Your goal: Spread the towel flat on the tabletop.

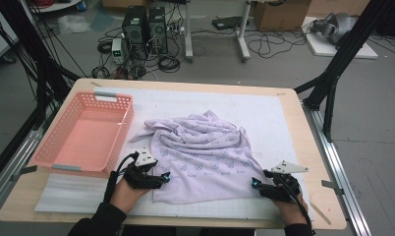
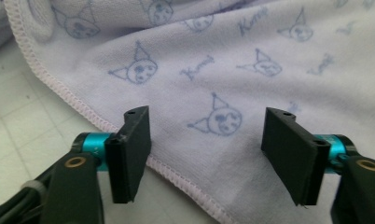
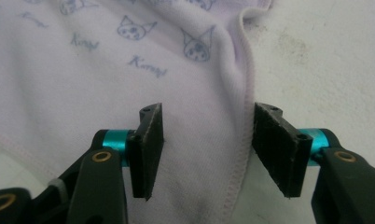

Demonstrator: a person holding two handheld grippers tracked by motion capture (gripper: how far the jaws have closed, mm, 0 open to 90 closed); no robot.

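Observation:
A pale lilac towel printed with blue cat faces lies crumpled on the white mat. My left gripper sits at the towel's near left edge. In the left gripper view its jaws stand apart over the stitched hem of the towel, pads not pressing on it, so the left gripper is open. My right gripper is at the towel's near right corner. In the right gripper view the right gripper is open, its jaws straddling the hemmed edge of the towel without touching.
A pink plastic basket stands at the left of the table, next to the towel. The white gridded mat covers most of the wooden tabletop. Behind the table are computer cases and cables on the floor; black frame legs stand at both sides.

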